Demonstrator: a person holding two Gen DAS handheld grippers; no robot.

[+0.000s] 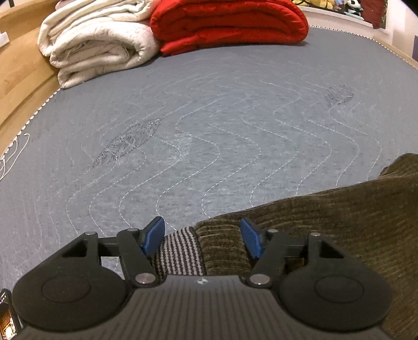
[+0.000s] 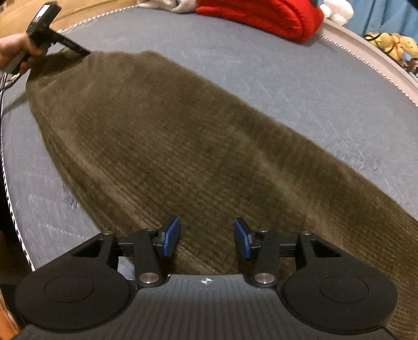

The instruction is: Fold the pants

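Right wrist view: pants (image 2: 183, 146) lie flat on bed (image 2: 313, 78); right gripper (image 2: 207, 236) and left gripper (image 1: 202, 238) gape unclenched, straddling opposite ends, likely to pinch and fold.

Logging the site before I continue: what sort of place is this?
Probably a bedroom at home. The pants lie on a quilted grey pad, with a folded red blanket and white blanket at the far end and plush toys beyond the edge.
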